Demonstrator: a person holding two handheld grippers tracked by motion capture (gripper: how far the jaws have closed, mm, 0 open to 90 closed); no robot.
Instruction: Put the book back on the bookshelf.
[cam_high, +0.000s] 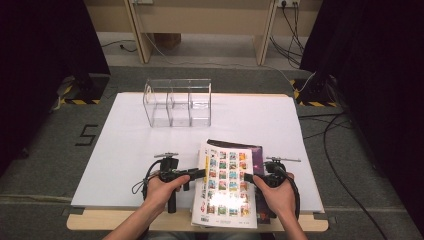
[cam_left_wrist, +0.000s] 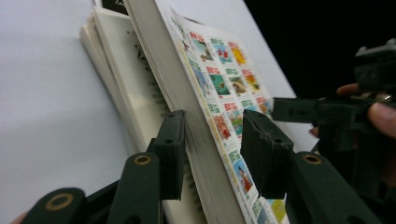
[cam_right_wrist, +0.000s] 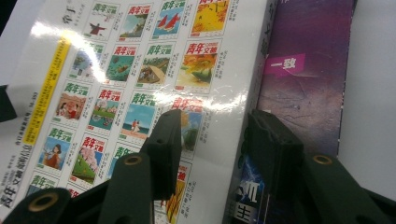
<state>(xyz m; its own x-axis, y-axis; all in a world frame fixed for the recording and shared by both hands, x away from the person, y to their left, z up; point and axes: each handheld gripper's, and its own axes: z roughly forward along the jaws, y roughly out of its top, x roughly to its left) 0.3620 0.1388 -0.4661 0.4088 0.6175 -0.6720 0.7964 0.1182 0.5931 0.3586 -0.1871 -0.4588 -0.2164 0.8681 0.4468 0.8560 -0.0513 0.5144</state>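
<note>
With both grippers' jaws apart, the left gripper straddling the glossy white picture-grid magazine atop the purple book at the table's near edge, and the right gripper at its opposite side, I'd squeeze squarely before lifting.

Purple book mostly hidden under magazine; magazine's near edge cut off in high view.

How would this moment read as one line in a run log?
left hand-held gripper: jaws astride top magazine edge | right hand-held gripper: open, straddling its other edge | purple magazine: underneath | clear organizer: behind
</note>
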